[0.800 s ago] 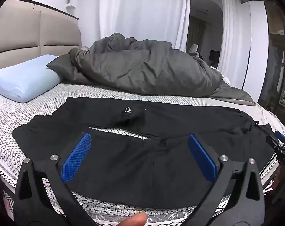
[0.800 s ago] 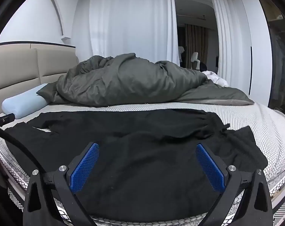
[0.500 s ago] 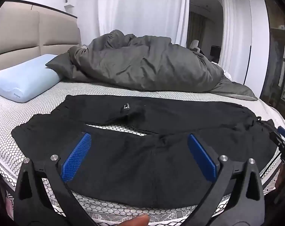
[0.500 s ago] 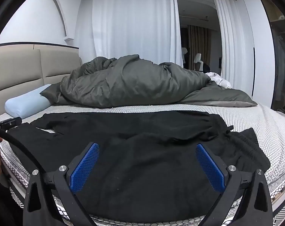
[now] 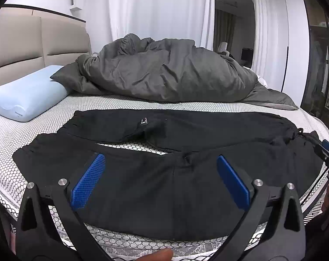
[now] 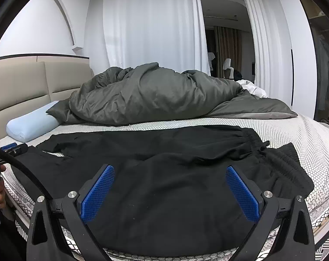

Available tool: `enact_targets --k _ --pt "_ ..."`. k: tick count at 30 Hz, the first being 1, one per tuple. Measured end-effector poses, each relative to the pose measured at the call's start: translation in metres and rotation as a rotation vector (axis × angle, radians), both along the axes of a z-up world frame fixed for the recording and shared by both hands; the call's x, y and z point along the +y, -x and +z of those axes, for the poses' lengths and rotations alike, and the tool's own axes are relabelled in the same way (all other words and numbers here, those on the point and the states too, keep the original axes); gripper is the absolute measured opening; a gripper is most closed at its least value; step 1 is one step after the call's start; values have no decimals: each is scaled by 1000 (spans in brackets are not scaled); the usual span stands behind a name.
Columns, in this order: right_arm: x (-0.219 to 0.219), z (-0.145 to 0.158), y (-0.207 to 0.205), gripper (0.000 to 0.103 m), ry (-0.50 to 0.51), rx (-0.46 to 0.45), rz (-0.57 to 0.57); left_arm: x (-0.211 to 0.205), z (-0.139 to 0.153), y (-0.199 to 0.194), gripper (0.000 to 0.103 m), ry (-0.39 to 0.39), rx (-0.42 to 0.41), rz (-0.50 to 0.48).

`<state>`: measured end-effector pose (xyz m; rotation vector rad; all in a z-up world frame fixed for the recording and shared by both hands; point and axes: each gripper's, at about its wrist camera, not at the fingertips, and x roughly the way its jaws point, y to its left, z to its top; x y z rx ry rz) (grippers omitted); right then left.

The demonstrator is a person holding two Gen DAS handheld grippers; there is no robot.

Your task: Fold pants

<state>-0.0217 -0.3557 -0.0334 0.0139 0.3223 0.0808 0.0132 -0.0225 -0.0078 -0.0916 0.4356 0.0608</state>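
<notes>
Left tongs (image 5: pixel 157 182): you are holding them released | right tongs (image 6: pixel 169 192): released, gripping nothing | black fabric pants (image 5: pixel 164 191): lying spread on honeycomb-patterned bed (image 5: pixel 34 130), at 12 o'clock beyond both tongs

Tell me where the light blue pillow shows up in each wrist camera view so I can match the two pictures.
Left wrist view: the light blue pillow lies at the far left, large, against the beige headboard.
Right wrist view: the pillow is again on the left, smaller, partly tucked under the duvet's edge.
Shared landmark: the crumpled grey duvet just right of the pillow, behind the black pants.
</notes>
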Motion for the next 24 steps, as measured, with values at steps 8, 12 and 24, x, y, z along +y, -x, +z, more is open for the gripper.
enact_targets --k 8,12,24 --pt "4 -1 0 103 6 5 -4 0 -2 0 102 4 -3 3" --pt "4 -1 0 103 8 9 -3 1 -4 -1 102 7 -2 5" --pt "6 -3 -3 103 13 18 -3 1 -7 -3 102 -2 2 -1"
